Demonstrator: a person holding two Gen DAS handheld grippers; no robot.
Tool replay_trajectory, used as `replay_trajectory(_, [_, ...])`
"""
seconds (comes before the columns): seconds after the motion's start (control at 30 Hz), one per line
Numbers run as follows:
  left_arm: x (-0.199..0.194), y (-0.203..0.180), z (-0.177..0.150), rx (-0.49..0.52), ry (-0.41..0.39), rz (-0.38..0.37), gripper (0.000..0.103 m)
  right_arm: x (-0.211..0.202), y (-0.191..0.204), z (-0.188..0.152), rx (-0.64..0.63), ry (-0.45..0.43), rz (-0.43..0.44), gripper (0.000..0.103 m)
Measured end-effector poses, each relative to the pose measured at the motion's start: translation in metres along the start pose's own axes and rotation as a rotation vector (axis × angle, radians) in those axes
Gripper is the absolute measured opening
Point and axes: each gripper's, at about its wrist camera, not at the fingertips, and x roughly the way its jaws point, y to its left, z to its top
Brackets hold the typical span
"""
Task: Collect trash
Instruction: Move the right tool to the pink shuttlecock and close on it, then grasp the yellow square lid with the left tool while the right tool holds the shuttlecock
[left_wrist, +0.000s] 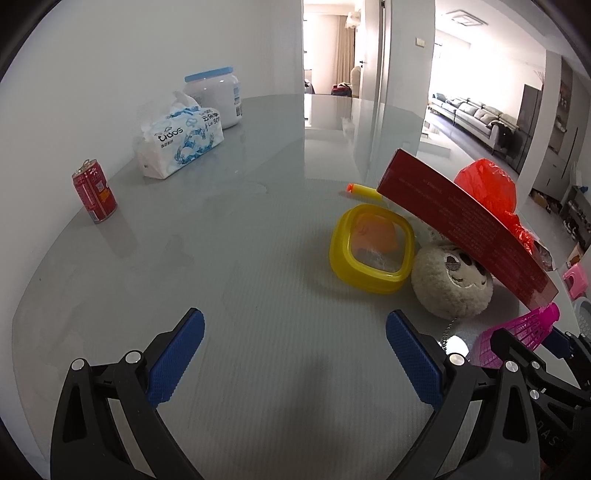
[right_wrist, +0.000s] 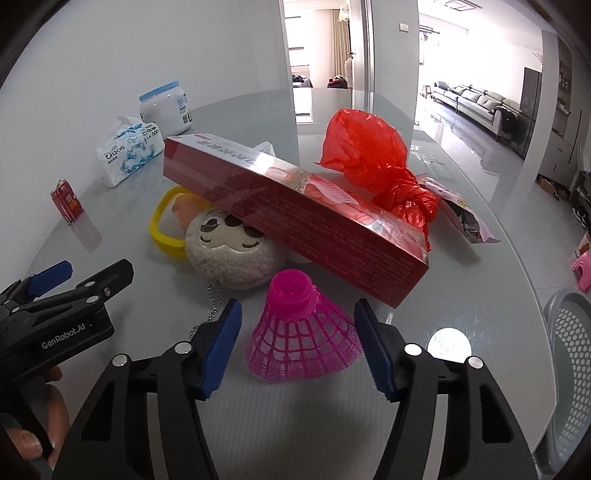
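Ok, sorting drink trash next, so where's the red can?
The red can stands upright at the table's left edge near the wall, in both wrist views, nearer the camera than the tissue pack.

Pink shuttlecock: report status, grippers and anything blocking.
Right gripper open, straddling the pink shuttlecock, pads not touching. Left gripper open, empty. Red box leaning just behind the shuttlecock.
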Motion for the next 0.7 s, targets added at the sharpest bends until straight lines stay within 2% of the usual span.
replay_trajectory(0.23, [0.006, -0.007, 0.006, 0.018, 0.01, -0.005, 0.097, -0.013, 0.0, -0.004, -0.007, -0.03, 0.041, 0.046])
replay_trajectory(0.47, [0.032, -0.018, 0.01, 0.043, 0.091, -0.022, 0.097, -0.03, -0.014, -0.004, 0.037, -0.051, 0.071, 0.046])
replay_trajectory(0.7, [0.045, -0.03, 0.014, 0.05, 0.117, -0.031, 0.097, -0.035, -0.022, -0.004, 0.069, -0.056, 0.093, 0.046])
